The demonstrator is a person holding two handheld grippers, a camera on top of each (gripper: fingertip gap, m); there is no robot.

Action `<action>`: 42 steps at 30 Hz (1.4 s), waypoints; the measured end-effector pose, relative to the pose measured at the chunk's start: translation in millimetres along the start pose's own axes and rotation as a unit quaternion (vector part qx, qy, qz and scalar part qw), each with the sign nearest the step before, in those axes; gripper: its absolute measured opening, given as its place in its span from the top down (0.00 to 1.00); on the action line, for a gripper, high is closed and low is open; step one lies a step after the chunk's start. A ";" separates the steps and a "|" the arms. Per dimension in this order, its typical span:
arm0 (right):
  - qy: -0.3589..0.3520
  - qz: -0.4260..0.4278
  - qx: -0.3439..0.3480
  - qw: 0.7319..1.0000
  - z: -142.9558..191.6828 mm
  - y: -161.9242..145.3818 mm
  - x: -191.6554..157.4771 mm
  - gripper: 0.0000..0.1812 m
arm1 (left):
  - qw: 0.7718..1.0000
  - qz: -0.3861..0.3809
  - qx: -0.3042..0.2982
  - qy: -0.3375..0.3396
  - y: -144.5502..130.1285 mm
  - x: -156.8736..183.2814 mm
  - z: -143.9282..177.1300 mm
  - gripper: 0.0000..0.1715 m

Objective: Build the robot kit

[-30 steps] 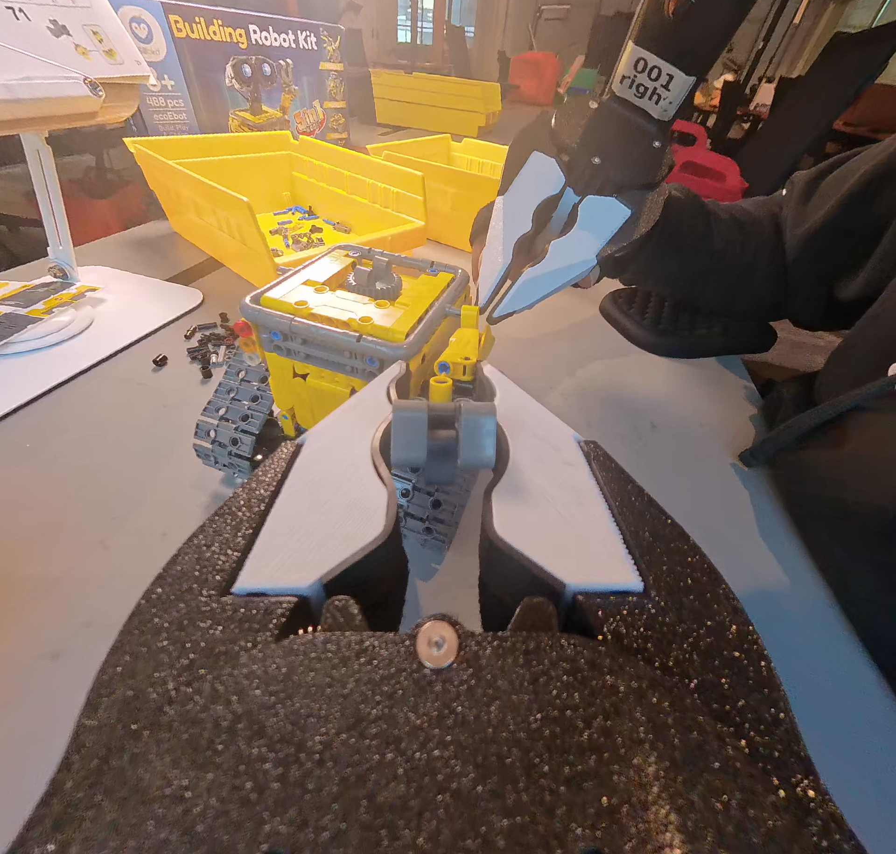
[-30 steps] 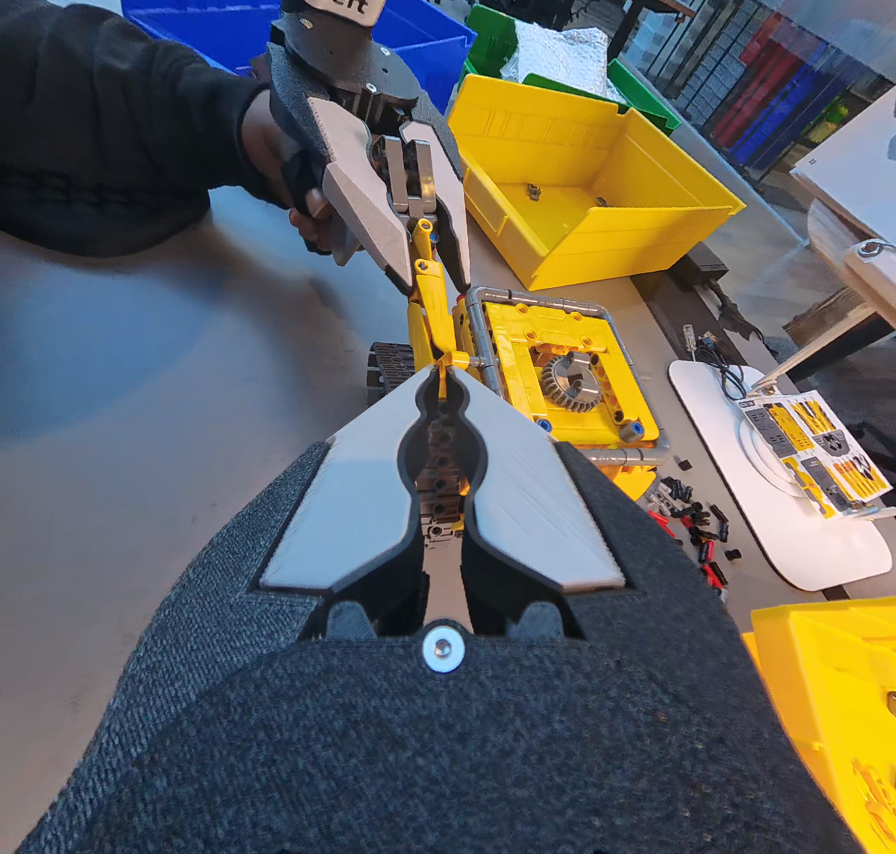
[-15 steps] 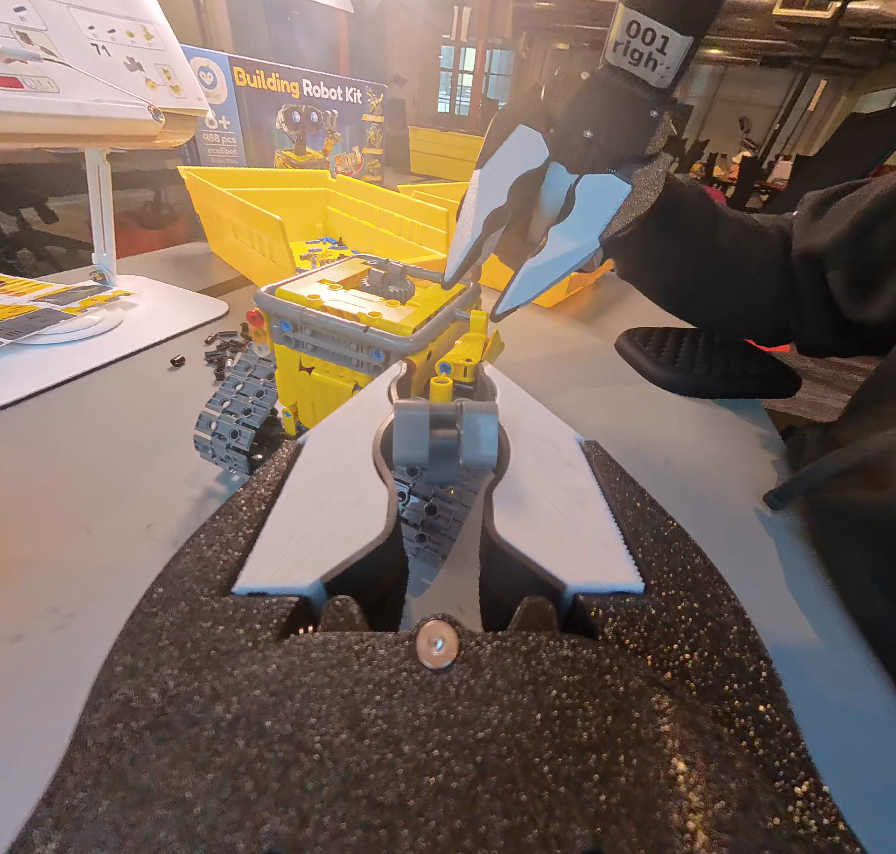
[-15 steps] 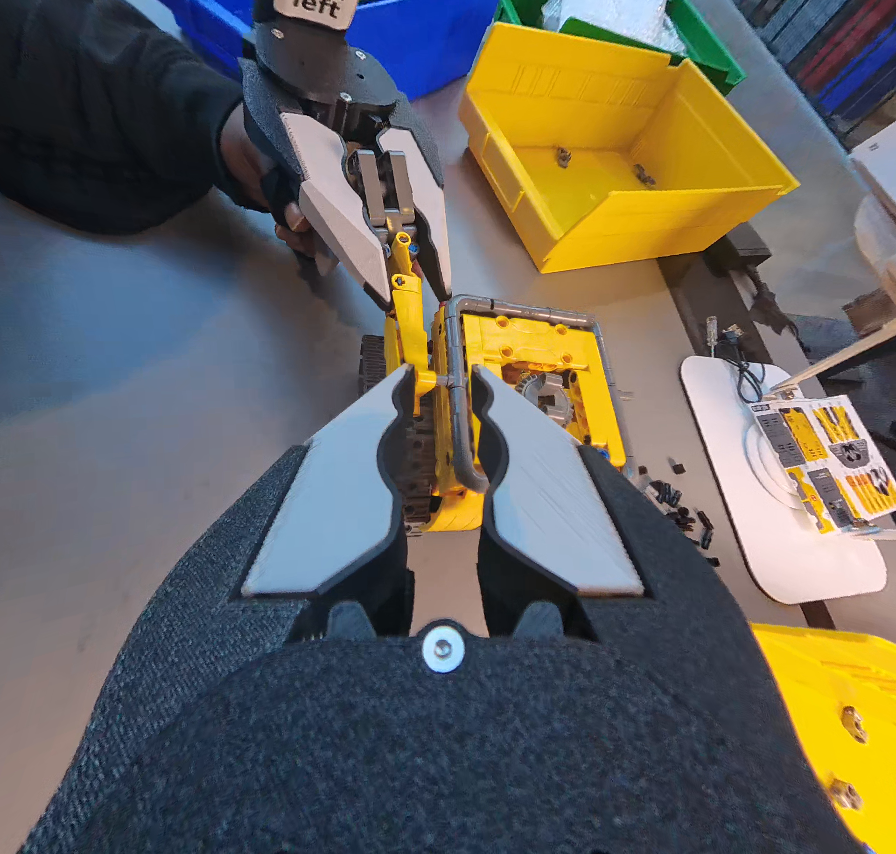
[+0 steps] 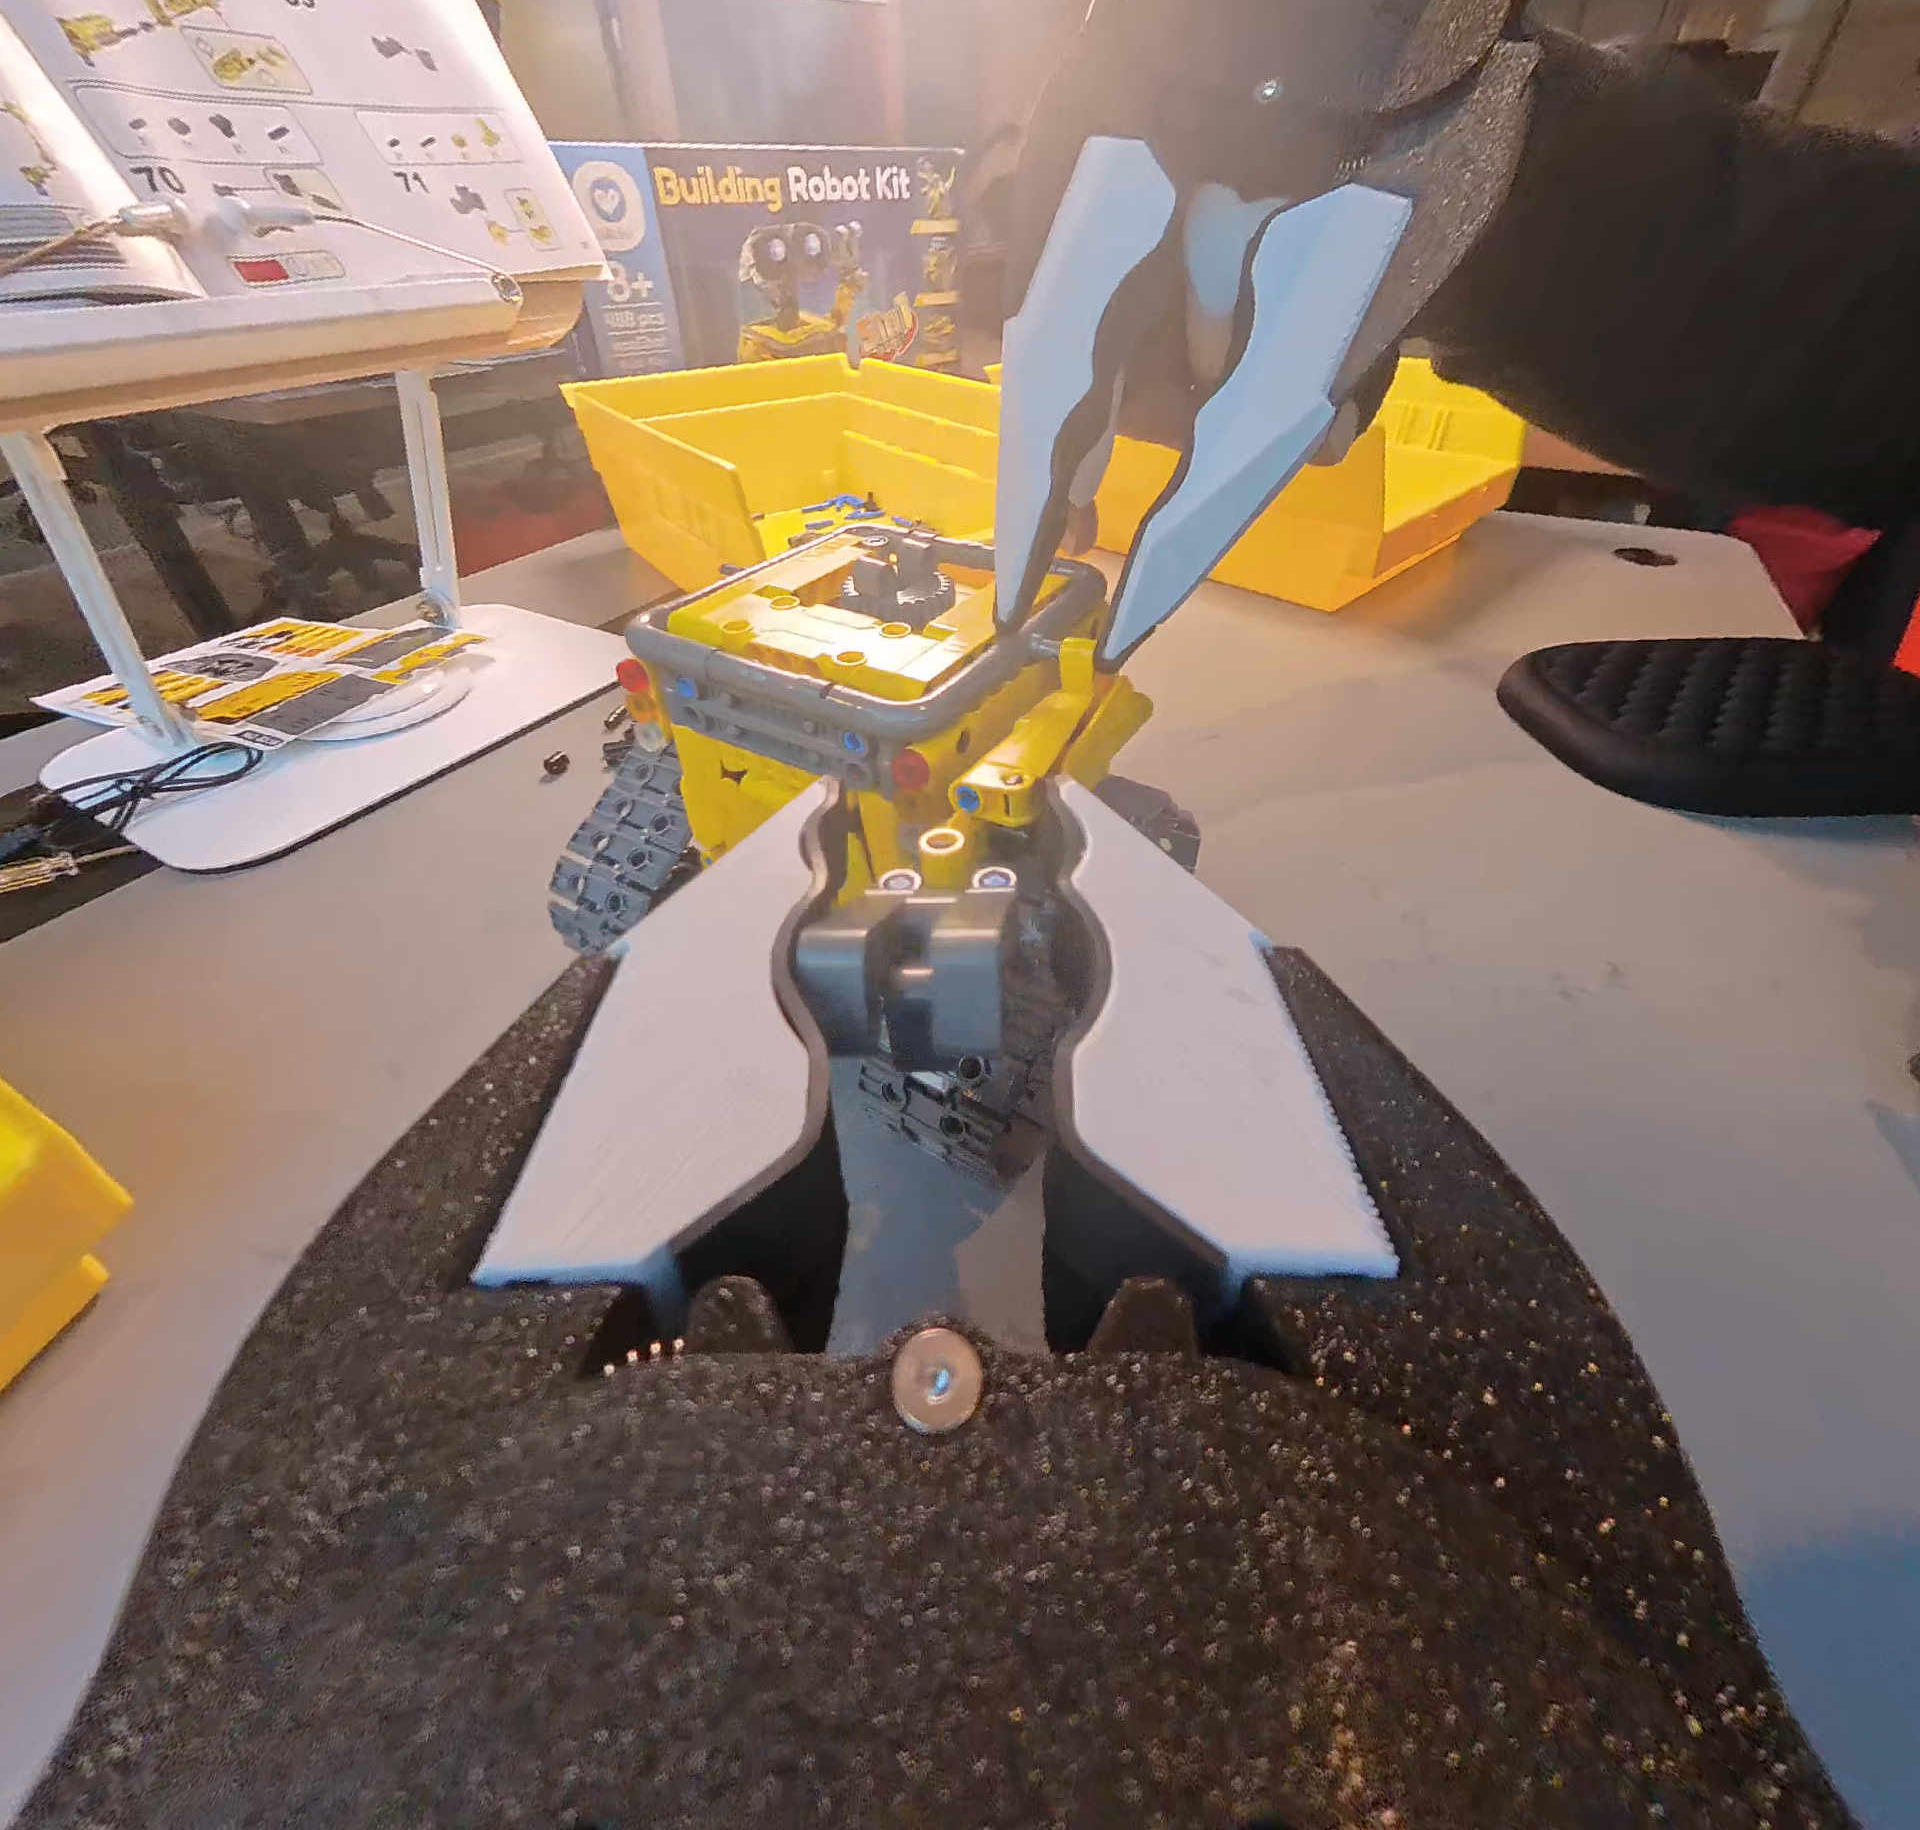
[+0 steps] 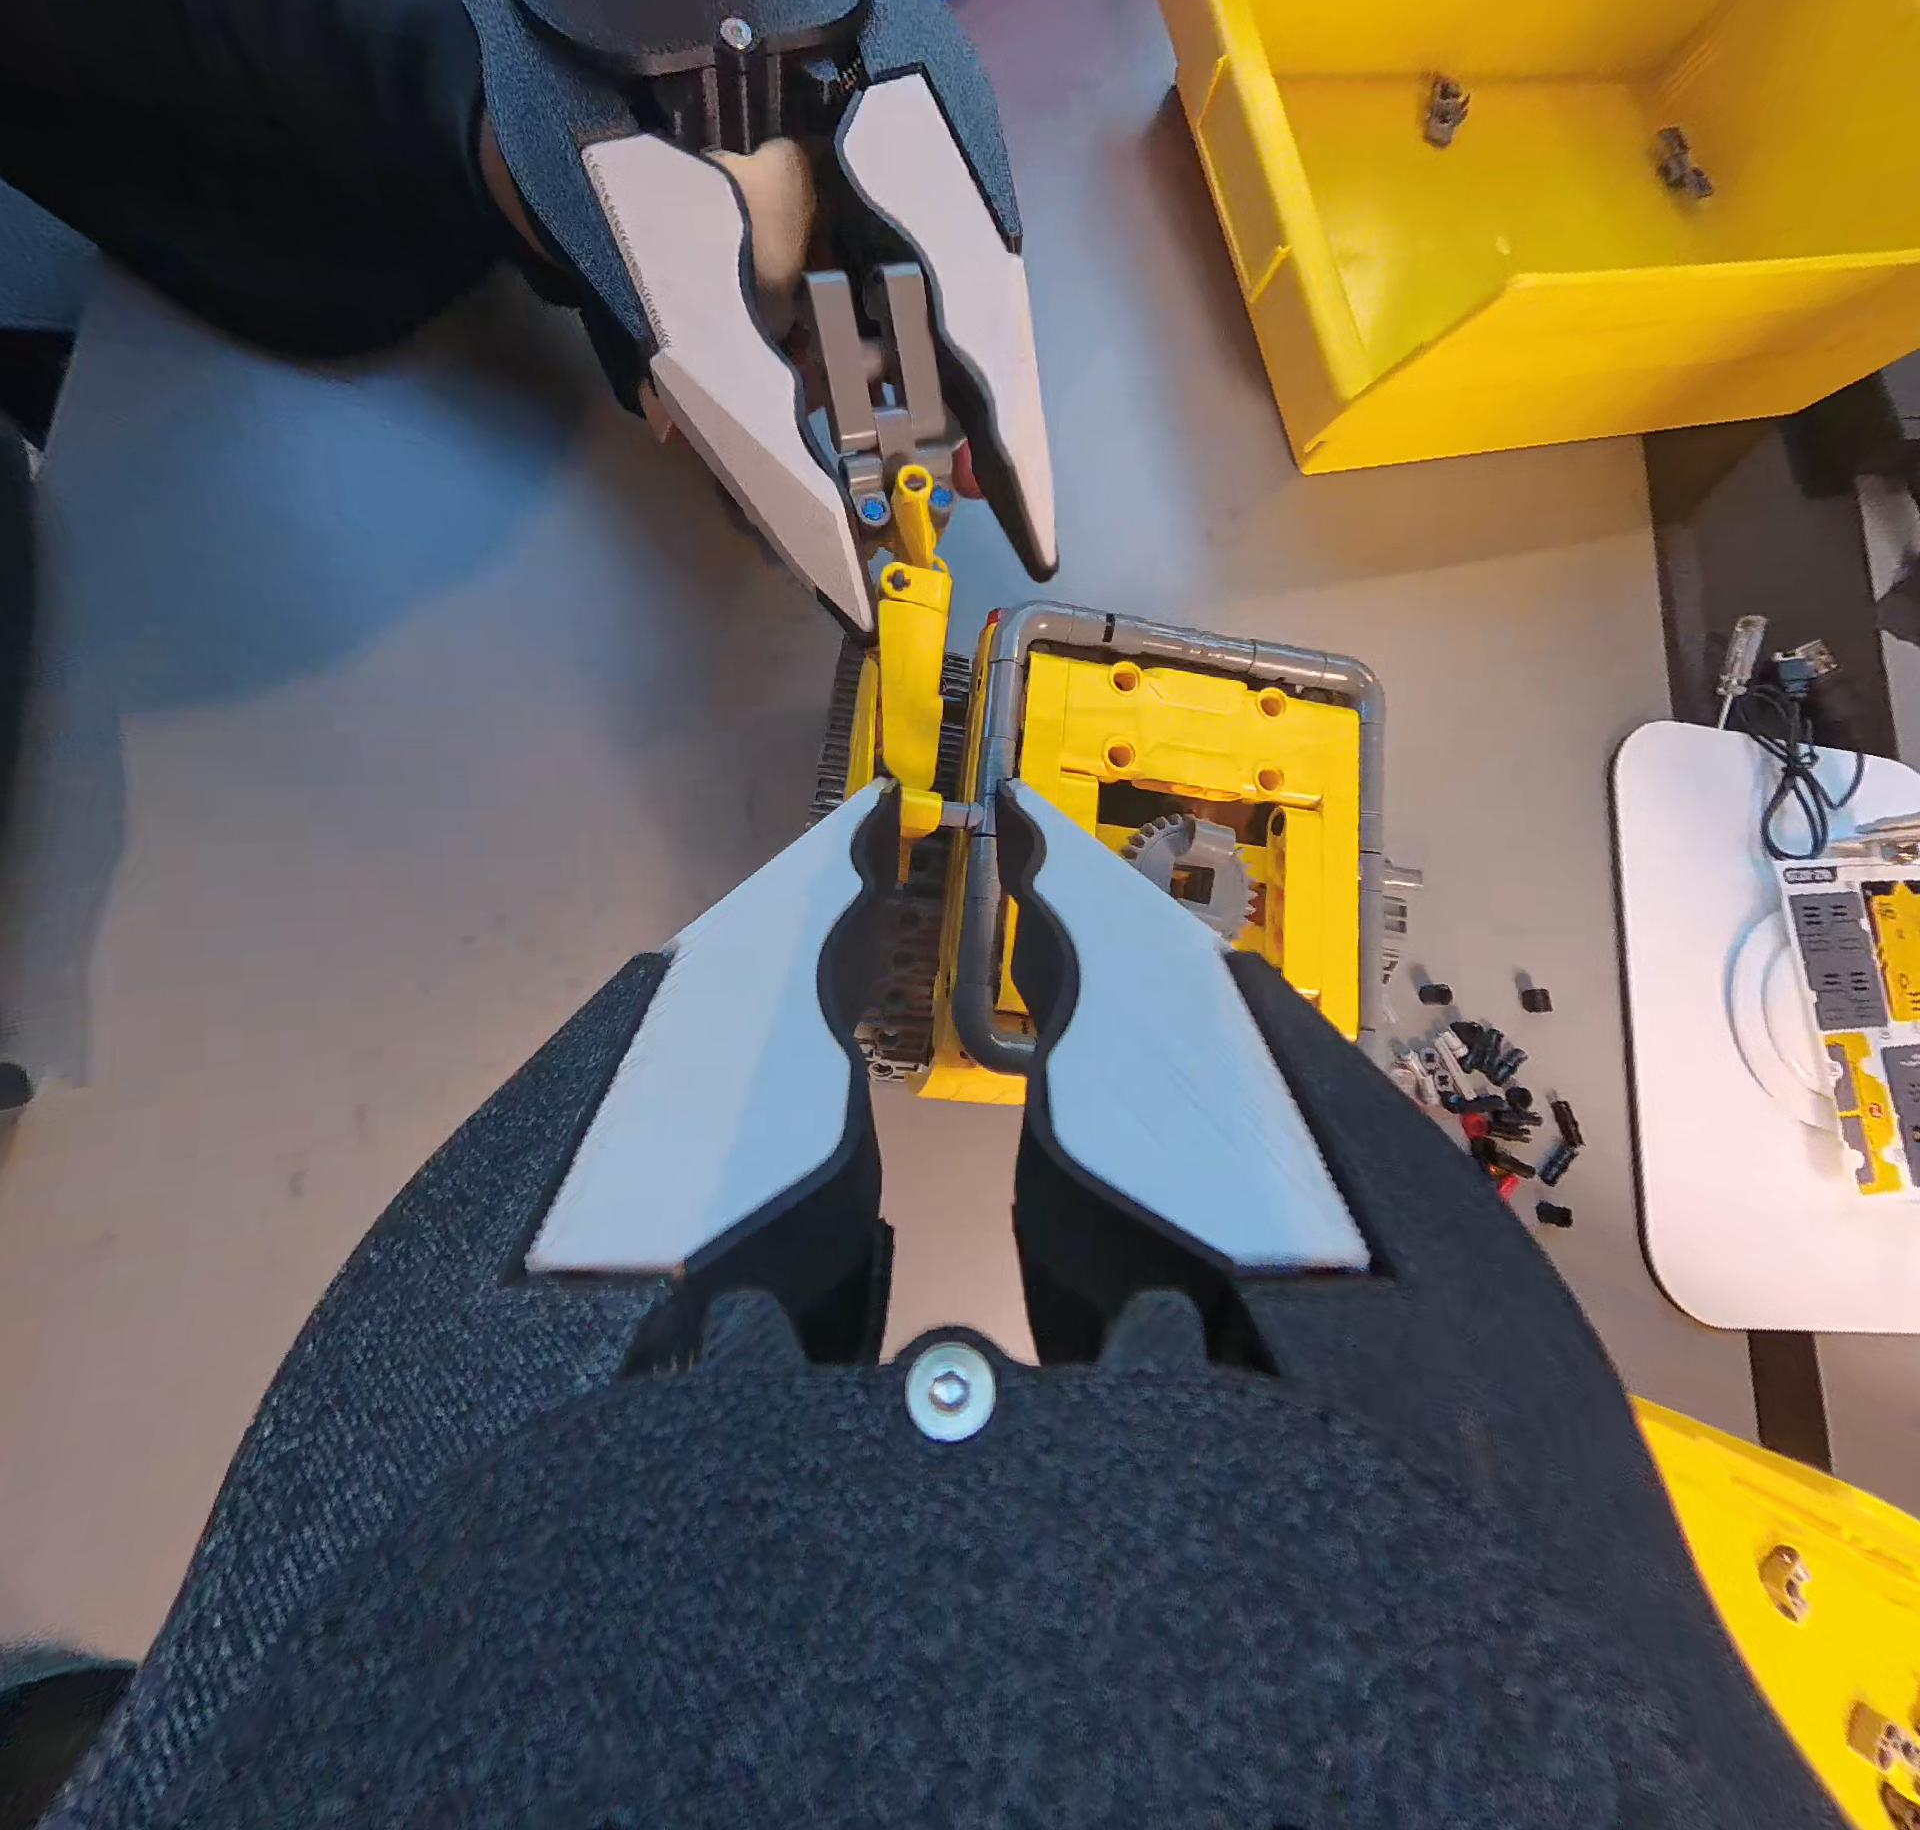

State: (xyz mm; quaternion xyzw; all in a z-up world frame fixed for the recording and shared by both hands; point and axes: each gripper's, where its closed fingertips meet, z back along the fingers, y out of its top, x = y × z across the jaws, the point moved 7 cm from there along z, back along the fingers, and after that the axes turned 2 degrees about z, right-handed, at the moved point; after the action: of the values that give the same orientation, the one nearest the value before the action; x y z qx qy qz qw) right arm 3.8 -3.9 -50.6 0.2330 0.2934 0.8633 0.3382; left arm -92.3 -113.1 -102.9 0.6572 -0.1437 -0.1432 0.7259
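The left gripper (image 5: 940,814) is clamped on a grey claw piece (image 5: 902,980) at the end of the toy robot's yellow arm (image 6: 910,679), its two pale fingers (image 5: 686,1032) pressed against the piece's sides. The arm reaches back to the toy robot (image 5: 842,700), a yellow brick-built body with a grey frame round its top, a grey gear (image 6: 1190,861) set in the opening and grey tracks (image 5: 618,845) below, standing on the grey table (image 5: 1507,1001). The right gripper (image 6: 940,793) hangs over the robot from above, its fingers apart; they straddle the corner of the grey frame where the arm's shoulder joins the body, and whether they touch it cannot be told. Just beside the robot lies a scatter of small black and red pins (image 6: 1486,1084). Next to that is a white stand base (image 6: 1745,1053) with a sticker sheet (image 5: 270,679) and a black cable (image 6: 1797,772) on it; the stand carries an open instruction booklet (image 5: 260,118). Farther back sit yellow bins (image 5: 810,450), one with small parts inside, and behind them a printed kit box (image 5: 769,253).
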 end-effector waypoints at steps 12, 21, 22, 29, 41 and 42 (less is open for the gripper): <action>0.008 -0.030 0.021 0.999 1.2 -3.5 2.6 0.91 | 0.997 -0.014 -0.067 -0.024 -4.0 5.9 -13.0 0.77; -0.005 -0.035 0.050 0.998 -0.6 -6.9 2.2 0.97 | 0.982 -0.030 -0.181 -0.034 -21.5 10.5 -13.4 0.80; -0.002 -0.040 0.053 0.998 -0.5 -7.2 2.6 0.97 | 0.981 -0.053 -0.187 -0.020 -22.7 10.2 -14.7 0.83; 0.005 -0.041 0.069 0.997 7.3 -5.2 2.2 0.87 | 0.969 -0.143 -0.198 0.031 -14.7 9.5 -11.2 0.83; 0.020 -0.013 -0.109 0.994 -10.6 2.2 22.6 0.73 | 0.945 -0.229 -0.220 0.075 -3.3 6.1 -8.8 0.83; 0.028 -0.024 -0.117 0.992 -10.5 3.4 24.3 0.73 | 0.945 -0.231 -0.219 0.077 -1.6 4.9 -8.4 0.83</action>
State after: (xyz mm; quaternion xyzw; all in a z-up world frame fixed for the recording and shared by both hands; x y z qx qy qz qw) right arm -20.1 7.9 -50.9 0.1606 0.2049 0.8894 0.3757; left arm -84.5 -107.5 -105.2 0.5063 0.1032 -0.2837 0.8078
